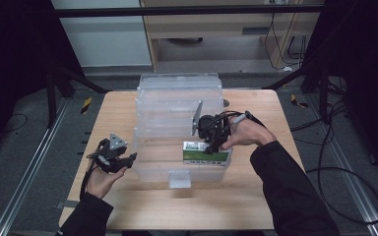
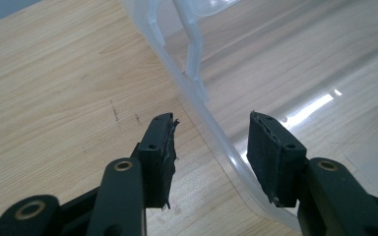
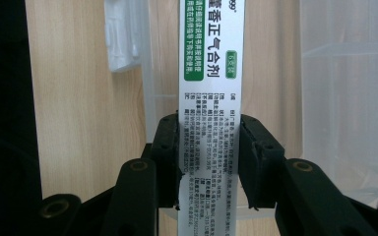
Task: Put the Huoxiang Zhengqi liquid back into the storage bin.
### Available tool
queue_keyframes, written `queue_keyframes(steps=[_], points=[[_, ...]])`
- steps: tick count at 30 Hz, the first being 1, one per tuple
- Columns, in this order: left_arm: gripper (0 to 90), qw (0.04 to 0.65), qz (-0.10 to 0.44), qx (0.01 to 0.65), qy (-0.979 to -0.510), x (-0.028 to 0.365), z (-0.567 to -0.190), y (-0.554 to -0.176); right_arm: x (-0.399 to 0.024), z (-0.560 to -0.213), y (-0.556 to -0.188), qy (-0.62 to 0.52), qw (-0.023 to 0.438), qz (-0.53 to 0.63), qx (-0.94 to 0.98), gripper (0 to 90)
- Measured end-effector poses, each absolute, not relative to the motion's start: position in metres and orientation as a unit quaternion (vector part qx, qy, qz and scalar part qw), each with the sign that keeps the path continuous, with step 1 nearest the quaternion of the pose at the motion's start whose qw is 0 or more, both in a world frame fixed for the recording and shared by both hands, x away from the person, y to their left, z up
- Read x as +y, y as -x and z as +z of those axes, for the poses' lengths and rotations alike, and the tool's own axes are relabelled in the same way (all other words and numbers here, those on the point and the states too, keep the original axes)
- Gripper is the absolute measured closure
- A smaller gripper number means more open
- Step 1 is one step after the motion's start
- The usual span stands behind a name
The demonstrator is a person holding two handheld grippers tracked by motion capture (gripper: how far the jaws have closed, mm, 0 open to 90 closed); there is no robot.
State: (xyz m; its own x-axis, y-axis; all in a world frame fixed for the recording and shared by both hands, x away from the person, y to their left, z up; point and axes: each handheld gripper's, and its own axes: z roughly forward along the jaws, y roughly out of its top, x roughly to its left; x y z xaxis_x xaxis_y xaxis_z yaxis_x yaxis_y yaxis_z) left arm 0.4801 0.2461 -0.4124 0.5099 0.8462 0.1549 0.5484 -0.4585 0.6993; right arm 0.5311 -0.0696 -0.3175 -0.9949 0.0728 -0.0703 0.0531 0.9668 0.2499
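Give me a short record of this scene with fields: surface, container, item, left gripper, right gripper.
surface: light wooden table
container: clear plastic storage bin, lid off
item: white and green printed carton, at the bin's near right corner
left gripper: jaws open, nothing between them, beside the bin's left wall
right gripper: jaws shut on the carton's narrow sides

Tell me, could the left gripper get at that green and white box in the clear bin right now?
Probably not directly. The left gripper sits open outside the clear bin, whose wall stands between it and the green and white box. The right gripper already clamps that box, so the left would need to go over the rim.
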Motion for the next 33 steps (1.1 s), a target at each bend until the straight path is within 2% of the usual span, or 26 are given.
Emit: queue_keyframes(steps=[33], points=[[52.8,0.295,0.252,0.427,-0.817,0.245,-0.413,-0.480,-0.065,-0.339,-0.529,-0.011,0.046,0.110,0.993,63.6]])
